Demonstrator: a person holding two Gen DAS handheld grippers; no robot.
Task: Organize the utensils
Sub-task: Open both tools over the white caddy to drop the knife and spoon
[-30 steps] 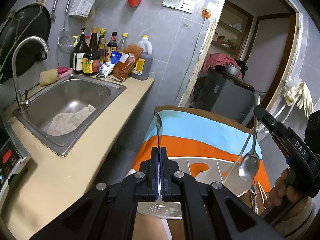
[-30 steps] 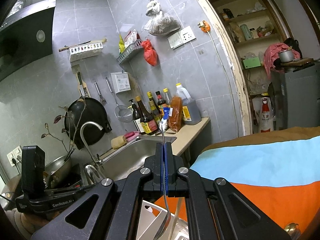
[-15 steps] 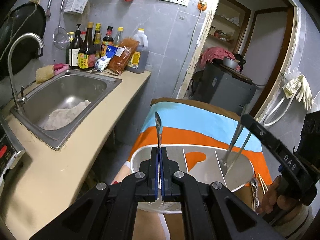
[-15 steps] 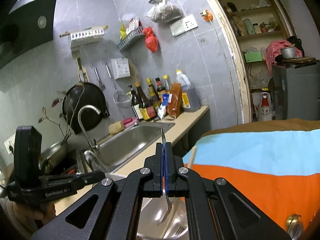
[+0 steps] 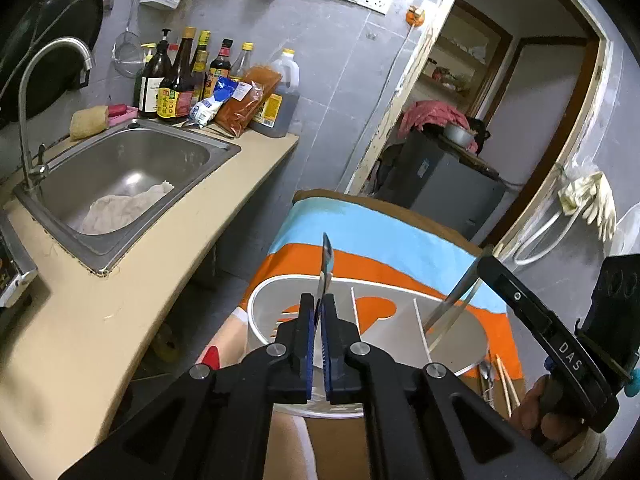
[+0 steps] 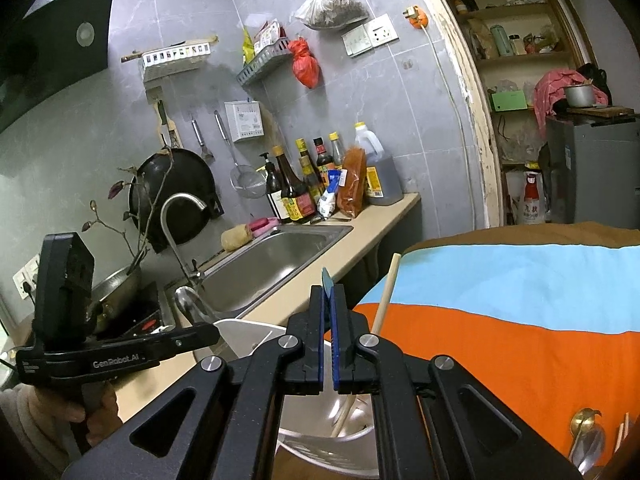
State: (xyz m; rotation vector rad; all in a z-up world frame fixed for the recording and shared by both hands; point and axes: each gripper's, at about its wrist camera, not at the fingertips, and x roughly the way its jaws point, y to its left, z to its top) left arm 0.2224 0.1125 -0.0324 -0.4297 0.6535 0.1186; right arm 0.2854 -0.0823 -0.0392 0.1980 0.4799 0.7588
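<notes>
Both grippers are over the white utensil holder [image 5: 276,304], which sits on the striped cloth [image 5: 384,240] beside the counter. The left gripper [image 5: 321,312] is clamped tight on a spoon [image 5: 326,258] standing upright above the holder's left compartment. The right gripper [image 6: 328,304] is pinched on a second spoon's handle [image 5: 452,304], which slants down into the right compartment next to a chopstick [image 6: 386,292].
</notes>
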